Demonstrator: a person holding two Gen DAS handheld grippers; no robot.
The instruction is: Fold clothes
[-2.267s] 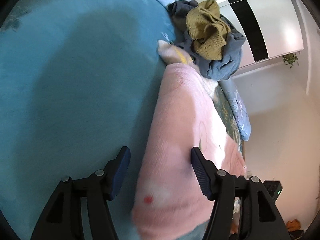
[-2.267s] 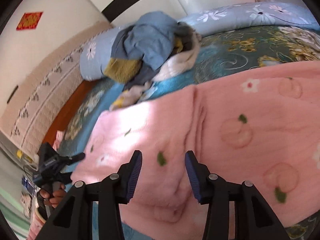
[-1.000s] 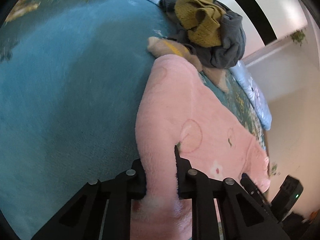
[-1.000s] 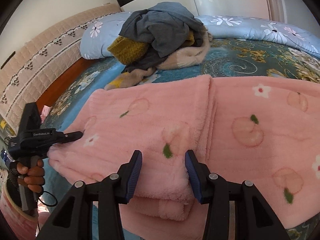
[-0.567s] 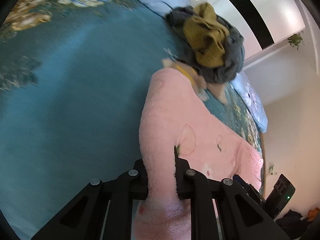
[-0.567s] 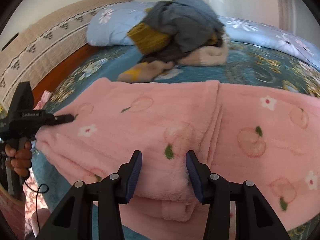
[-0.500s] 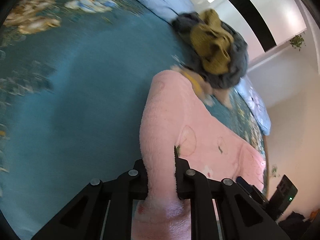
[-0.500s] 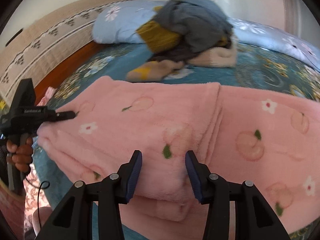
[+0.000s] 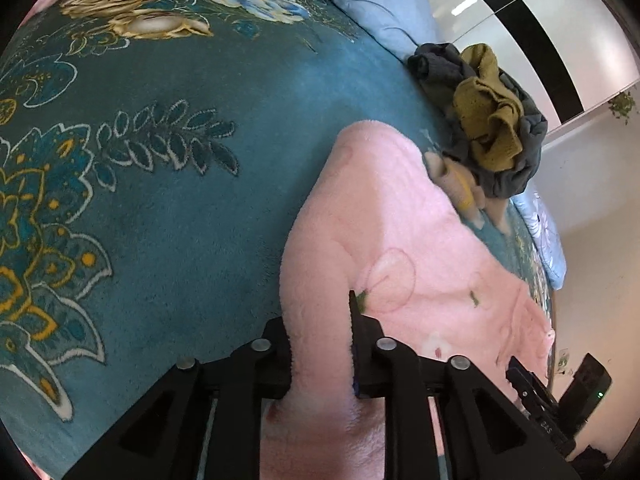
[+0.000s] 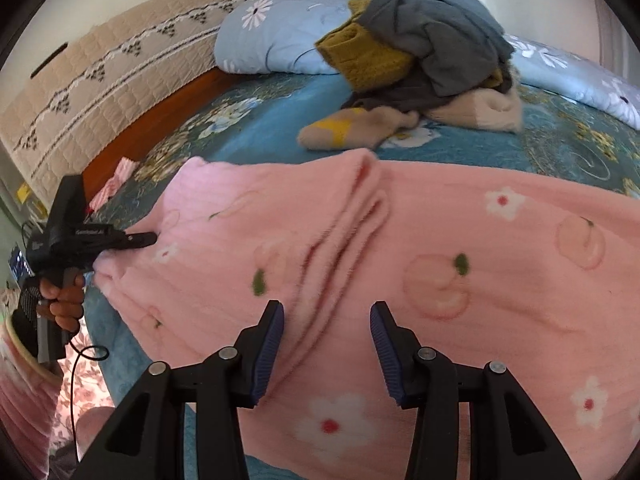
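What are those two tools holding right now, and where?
The left tool pinches the pink fleece garment at its near end; its jaws have just been opening. The right tool holds nothing.

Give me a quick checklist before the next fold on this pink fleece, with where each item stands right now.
1. Left gripper grip on the pink fleece garment: ok, fabric bunched between the pads, though the jaws have just been opening a little.
2. Right gripper grip: not ok, jaws stand apart over a ridge of fleece with gaps either side.
3. Fleece lying flat: not ok, creases run up its middle.
4. Bed cover beside the left edge free for laying the fold: ok.
5. Clothes pile apart from the fleece: ok; the beige item lies close to the far edge.
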